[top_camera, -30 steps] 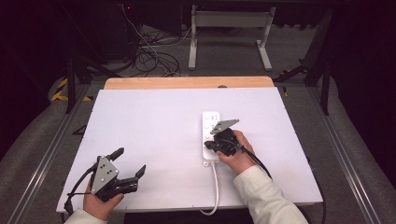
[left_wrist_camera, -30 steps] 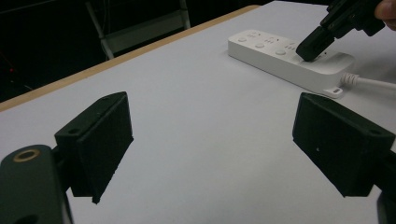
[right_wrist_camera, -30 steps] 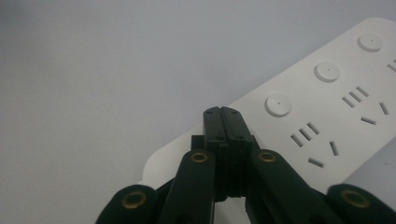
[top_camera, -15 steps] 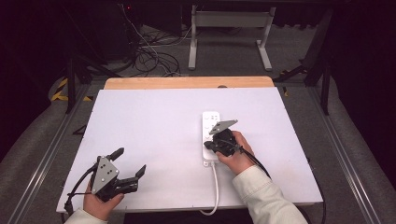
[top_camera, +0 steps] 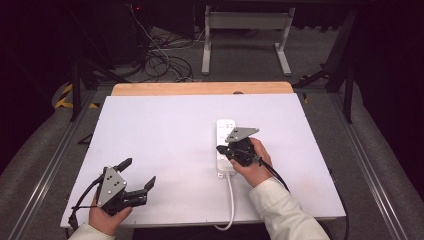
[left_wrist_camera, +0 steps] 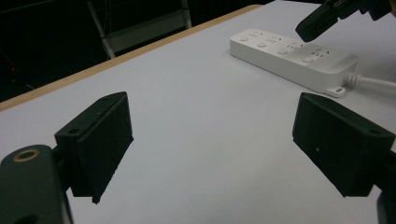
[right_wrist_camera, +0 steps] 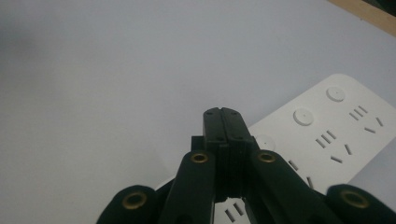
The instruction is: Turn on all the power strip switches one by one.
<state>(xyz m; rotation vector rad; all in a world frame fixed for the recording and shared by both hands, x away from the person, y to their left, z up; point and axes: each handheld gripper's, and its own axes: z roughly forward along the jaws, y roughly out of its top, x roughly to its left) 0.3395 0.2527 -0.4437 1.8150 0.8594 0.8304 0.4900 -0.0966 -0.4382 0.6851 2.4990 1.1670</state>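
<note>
The power strip (top_camera: 225, 147) is seen right of centre on the white table (top_camera: 165, 135), its long axis running near-to-far, w/ the cord (top_camera: 230, 197) leaving the near end toward the table's near edge. A row of round switch buttons is set along its left side, sockets to the right of them.

The right gripper (top_camera: 223, 149) is held directly over the strip's near half, jaws pressed together w/ nothing between them, tips pointed down-left at the button row. In the right gripper view the closed tip (right_wrist_camera: 227, 122) is seen just beside one round button (right_wrist_camera: 264, 140); whether contact is already made can't be told, prob. just short or barely touching. So the target lies just ahead of and below the tip, and only a short push down along the jaws would be called for, judging from this.

The left gripper (top_camera: 137, 177) is held well apart at the near-left corner, jaws spread wide, nothing held; the strip lies far-right of it. The right hand is clearly the nearer one.
</note>
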